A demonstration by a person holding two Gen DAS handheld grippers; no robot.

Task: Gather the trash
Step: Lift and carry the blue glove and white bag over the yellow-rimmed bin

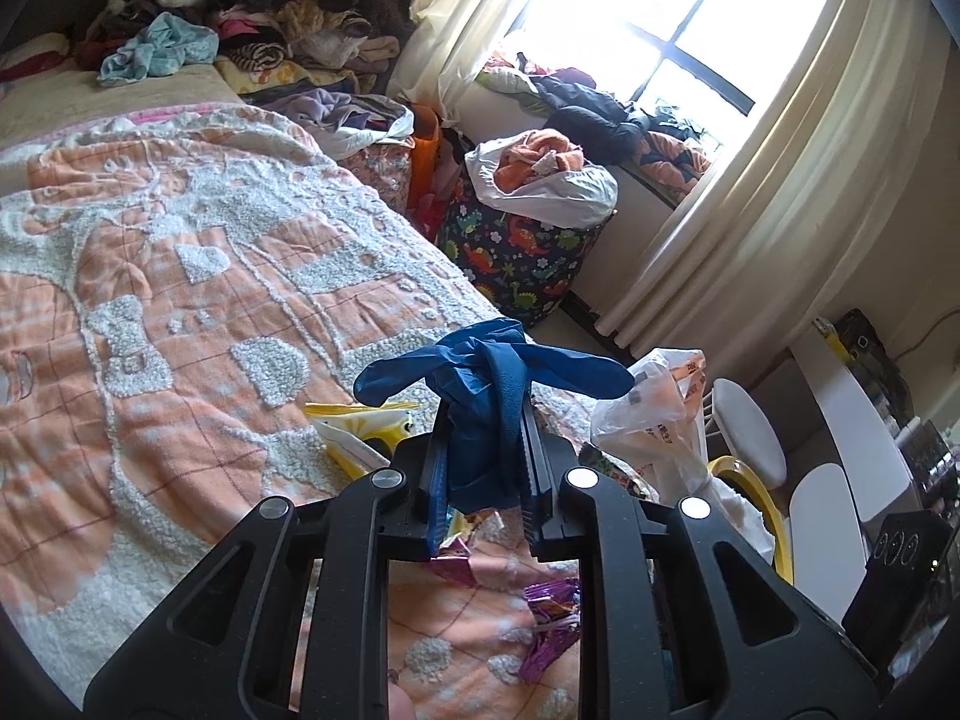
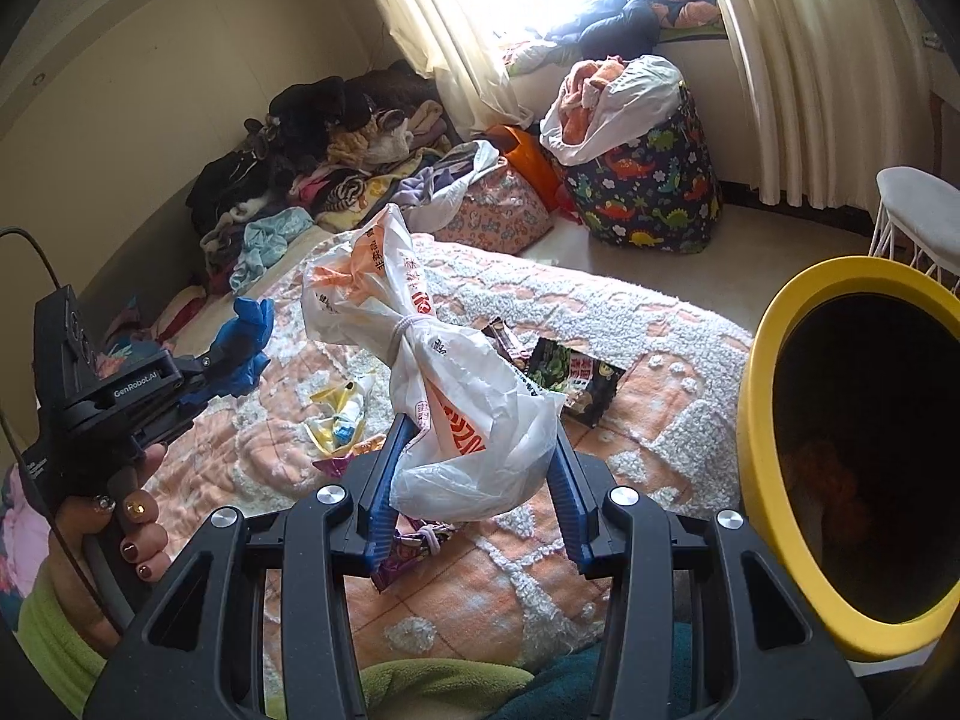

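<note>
In the left wrist view my left gripper (image 1: 486,414) is shut on a crumpled blue glove (image 1: 480,372), held above the orange and white bed blanket (image 1: 180,330). The right wrist view shows that same gripper (image 2: 222,360) with the glove (image 2: 249,336) at the left. My right gripper (image 2: 480,438) is shut on a tied white plastic bag (image 2: 456,396) with orange print, lifted off the bed. A yellow-rimmed bin (image 2: 762,420) gapes at the right. On the blanket lie a yellow and white wrapper (image 2: 339,414), a dark green snack packet (image 2: 570,378) and a purple wrapper (image 2: 408,546).
A dinosaur-print bag (image 2: 648,192) stuffed with laundry stands on the floor by the curtained window. Piled clothes (image 2: 312,162) cover the far end of the bed. A white stool (image 2: 918,210) stands behind the bin. A person's hand (image 2: 126,516) grips the left tool.
</note>
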